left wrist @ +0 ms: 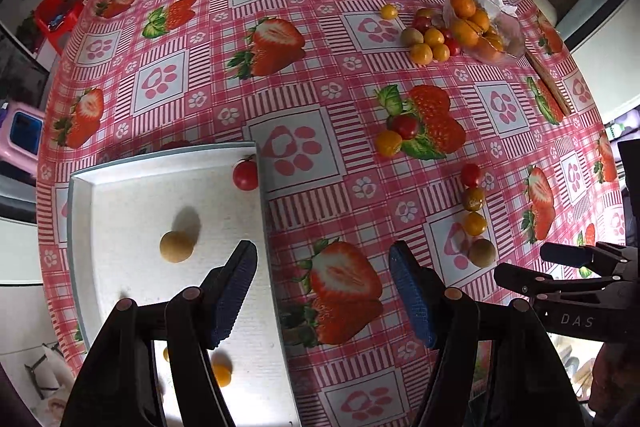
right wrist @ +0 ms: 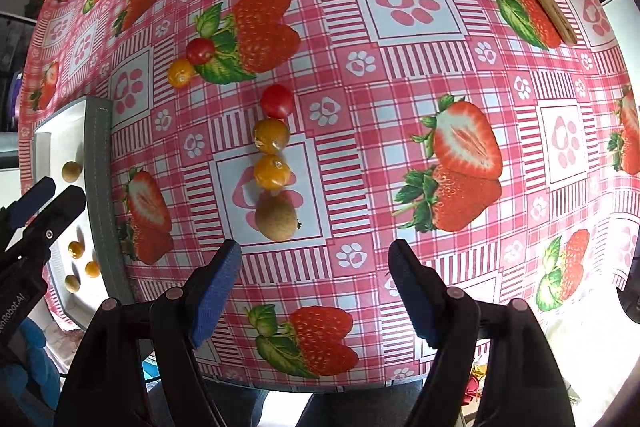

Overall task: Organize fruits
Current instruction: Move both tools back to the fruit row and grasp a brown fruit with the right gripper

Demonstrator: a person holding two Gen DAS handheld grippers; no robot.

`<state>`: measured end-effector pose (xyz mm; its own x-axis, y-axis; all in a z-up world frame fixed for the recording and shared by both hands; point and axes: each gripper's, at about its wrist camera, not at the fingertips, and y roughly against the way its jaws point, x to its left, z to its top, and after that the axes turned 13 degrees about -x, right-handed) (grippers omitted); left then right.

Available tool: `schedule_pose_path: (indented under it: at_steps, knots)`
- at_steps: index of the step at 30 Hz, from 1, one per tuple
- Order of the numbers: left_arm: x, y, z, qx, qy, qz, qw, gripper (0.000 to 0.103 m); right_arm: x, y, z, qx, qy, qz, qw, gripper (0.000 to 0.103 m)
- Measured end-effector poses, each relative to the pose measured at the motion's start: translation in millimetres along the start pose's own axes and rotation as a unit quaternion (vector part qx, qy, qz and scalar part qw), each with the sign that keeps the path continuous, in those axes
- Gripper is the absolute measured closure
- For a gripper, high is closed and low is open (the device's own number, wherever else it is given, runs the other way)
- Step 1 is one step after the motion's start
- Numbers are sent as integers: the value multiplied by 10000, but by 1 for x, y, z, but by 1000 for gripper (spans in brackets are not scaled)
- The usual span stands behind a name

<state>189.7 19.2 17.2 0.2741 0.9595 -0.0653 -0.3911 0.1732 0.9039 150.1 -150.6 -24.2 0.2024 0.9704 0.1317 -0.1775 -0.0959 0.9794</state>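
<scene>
A white tray [left wrist: 120,211] with a grey rim lies at the table's near left. It holds a tan longan [left wrist: 176,246], a red cherry tomato [left wrist: 245,174] and an orange berry [left wrist: 221,371]. My left gripper [left wrist: 322,291] is open and empty over the tray's right edge. My right gripper [right wrist: 314,287] is open and empty, just short of a tan longan [right wrist: 277,215]. Beyond that longan run two orange berries [right wrist: 272,171] and a red tomato [right wrist: 277,101] in a line. The tray also shows in the right wrist view [right wrist: 98,187].
A glass bowl [left wrist: 486,23] of orange fruit stands at the far right, with loose berries and tomatoes [left wrist: 430,37] beside it. A tomato and berry pair [left wrist: 396,135] lies mid-table. Wooden sticks [left wrist: 548,83] lie along the right edge. The right gripper shows in the left view [left wrist: 568,267].
</scene>
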Motion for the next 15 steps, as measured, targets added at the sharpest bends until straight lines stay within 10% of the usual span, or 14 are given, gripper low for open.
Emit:
schedule_pose_path:
  at_steps: [15]
  knots:
    - [-32, -77, 32, 365, 16, 0, 9993, 33, 9, -31, -9, -34, 95, 281, 9996, 24]
